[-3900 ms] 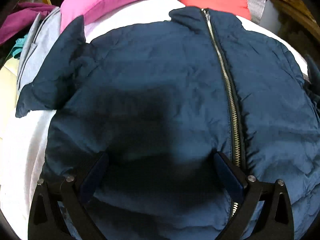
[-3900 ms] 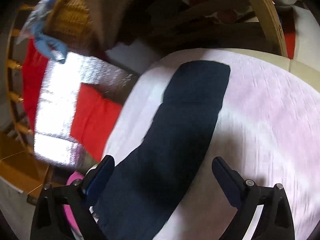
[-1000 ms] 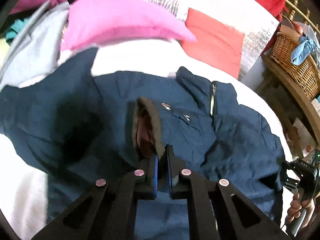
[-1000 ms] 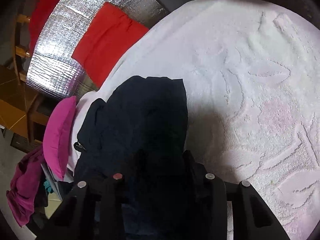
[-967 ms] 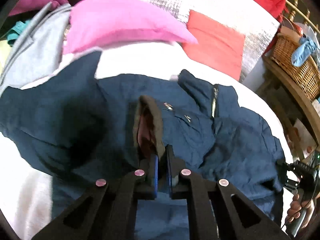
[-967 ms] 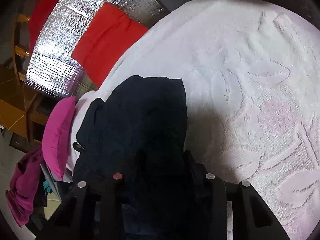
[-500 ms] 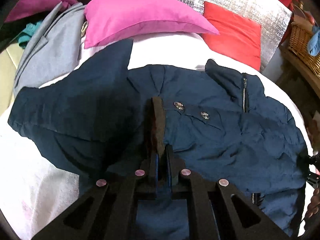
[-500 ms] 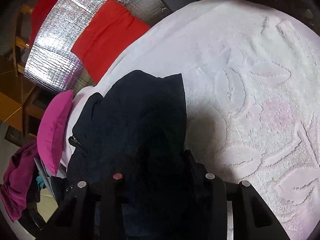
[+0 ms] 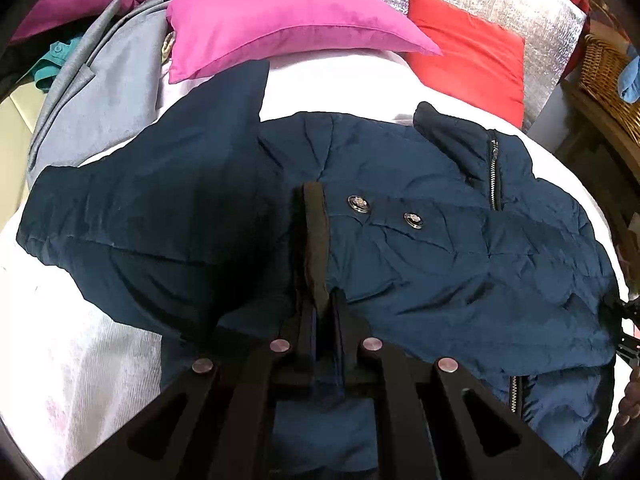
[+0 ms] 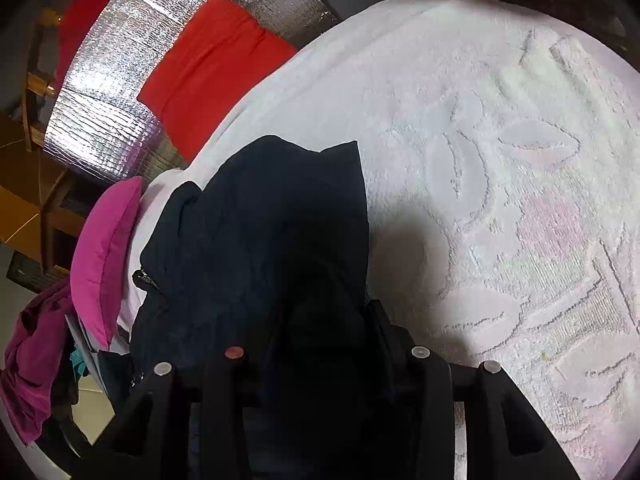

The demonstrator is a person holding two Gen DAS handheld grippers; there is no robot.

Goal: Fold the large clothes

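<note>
A navy padded jacket (image 9: 440,260) with a metal zip lies spread on the white bedspread (image 9: 100,360). One part is folded across its front and shows two snap buttons beside a dark brown band. My left gripper (image 9: 322,300) is shut on that band, low over the jacket's body. In the right wrist view the jacket (image 10: 260,220) bunches up as a dark mass. My right gripper (image 10: 324,316) has a thick wad of it between its jaws, which are opening. The fabric hides its left fingertip.
A pink pillow (image 9: 280,20), a red cushion (image 9: 472,60) and a silver foil panel (image 10: 100,100) line the far edge. A grey garment (image 9: 100,100) lies at the left. A wicker basket (image 9: 608,72) stands at the right. A hand shows at the right edge.
My left gripper has sunk and tipped with the brown-banded edge, which now lies flatter on the jacket's front. The right gripper has stayed put with the bunched fabric.
</note>
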